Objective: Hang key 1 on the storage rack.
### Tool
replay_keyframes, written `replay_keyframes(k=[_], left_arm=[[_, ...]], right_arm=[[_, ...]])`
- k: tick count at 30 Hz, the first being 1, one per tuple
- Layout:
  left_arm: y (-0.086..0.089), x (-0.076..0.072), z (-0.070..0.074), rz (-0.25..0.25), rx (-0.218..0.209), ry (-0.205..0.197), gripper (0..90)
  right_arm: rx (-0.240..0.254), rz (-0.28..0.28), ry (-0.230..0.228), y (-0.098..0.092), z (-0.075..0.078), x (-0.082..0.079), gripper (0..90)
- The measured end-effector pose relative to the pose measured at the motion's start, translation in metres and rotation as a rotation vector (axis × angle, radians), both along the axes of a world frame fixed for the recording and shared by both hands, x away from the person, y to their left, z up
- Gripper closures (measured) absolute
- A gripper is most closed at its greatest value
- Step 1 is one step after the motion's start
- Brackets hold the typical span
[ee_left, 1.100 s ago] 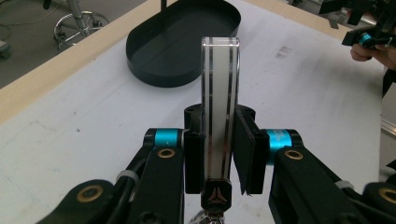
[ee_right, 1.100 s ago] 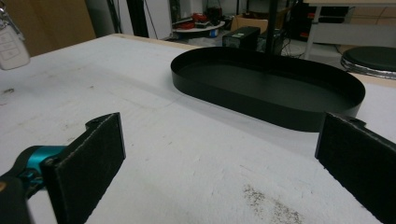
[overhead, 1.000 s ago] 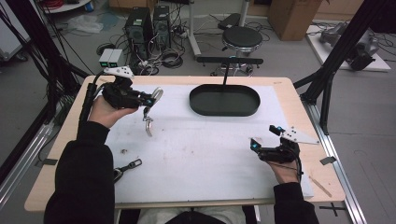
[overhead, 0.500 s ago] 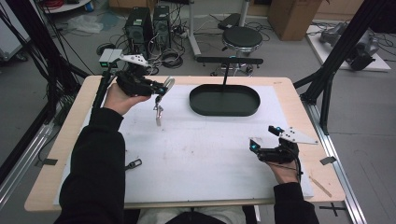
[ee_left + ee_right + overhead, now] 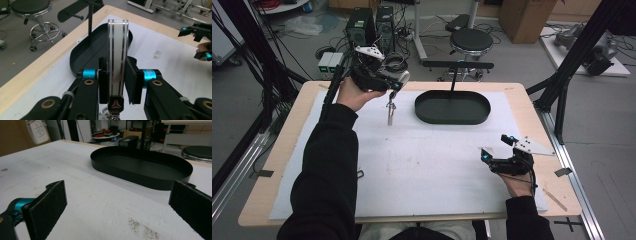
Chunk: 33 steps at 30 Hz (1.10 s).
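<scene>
My left gripper (image 5: 396, 84) is raised over the table's far left part, shut on a short white strap (image 5: 118, 50) with two silver stripes. The strap stands up between the pads (image 5: 103, 82), its looped end toward the black oval tray (image 5: 82, 57). A black tag and metal clasp (image 5: 389, 112) dangle from it toward the white mat. The tray (image 5: 452, 121) lies just to the right of this gripper. Near the front right, my right gripper (image 5: 495, 147) rests low on the mat, open and empty, its pads (image 5: 47, 205) wide apart and facing the tray (image 5: 140, 178).
A thin black post with a crossbar (image 5: 453, 80) rises from the tray's far rim. A small dark clip (image 5: 360, 174) lies on the mat beside the left sleeve. A stool (image 5: 471, 40), computers and cables stand on the floor beyond the table's far edge.
The left hand has carried the strap up and to the right, toward the far edge and closer to the tray, the clasp swinging below. The right gripper has stayed put.
</scene>
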<state>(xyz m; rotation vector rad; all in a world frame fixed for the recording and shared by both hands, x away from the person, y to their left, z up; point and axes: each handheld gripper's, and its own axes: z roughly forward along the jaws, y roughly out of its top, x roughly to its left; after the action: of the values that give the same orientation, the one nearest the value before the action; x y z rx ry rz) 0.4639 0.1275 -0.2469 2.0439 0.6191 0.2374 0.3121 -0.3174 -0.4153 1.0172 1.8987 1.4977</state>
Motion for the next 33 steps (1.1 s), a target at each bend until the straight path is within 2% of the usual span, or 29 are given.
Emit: replay_keyframes(k=[1,6,9,13,16,19,26,31,33], left_arm=[[-0.002,0.002,0.001,0.004,-0.001,-0.005,74.9],[-0.012,0.011,0.005,0.007,-0.001,-0.010,74.9],[-0.018,0.017,0.007,0.034,0.015,-0.023,74.9],[-0.025,0.023,0.008,0.034,0.018,-0.030,74.9],[-0.032,0.029,0.010,0.036,0.003,-0.037,74.9],[-0.041,0.036,0.014,0.033,0.015,-0.044,74.9],[-0.063,0.050,0.024,0.029,-0.024,-0.074,74.9],[-0.070,0.060,0.023,0.035,-0.040,-0.081,74.9],[-0.073,0.064,0.022,0.039,-0.063,-0.082,74.9]], right_arm=[[0.006,-0.002,0.012,0.001,0.000,-0.001,0.8],[0.005,-0.001,0.001,0.001,0.001,-0.001,0.8],[0.008,-0.001,-0.005,0.000,0.001,-0.002,0.8],[0.012,0.002,-0.005,0.000,0.001,-0.002,0.8],[0.011,0.002,-0.004,0.000,0.001,-0.001,0.8],[0.017,0.001,-0.001,-0.001,0.000,-0.001,0.8],[0.012,0.012,0.001,0.000,0.000,0.000,0.8],[-0.003,0.017,0.003,0.001,0.000,-0.003,0.8],[-0.006,0.013,0.002,0.000,0.000,-0.004,0.8]])
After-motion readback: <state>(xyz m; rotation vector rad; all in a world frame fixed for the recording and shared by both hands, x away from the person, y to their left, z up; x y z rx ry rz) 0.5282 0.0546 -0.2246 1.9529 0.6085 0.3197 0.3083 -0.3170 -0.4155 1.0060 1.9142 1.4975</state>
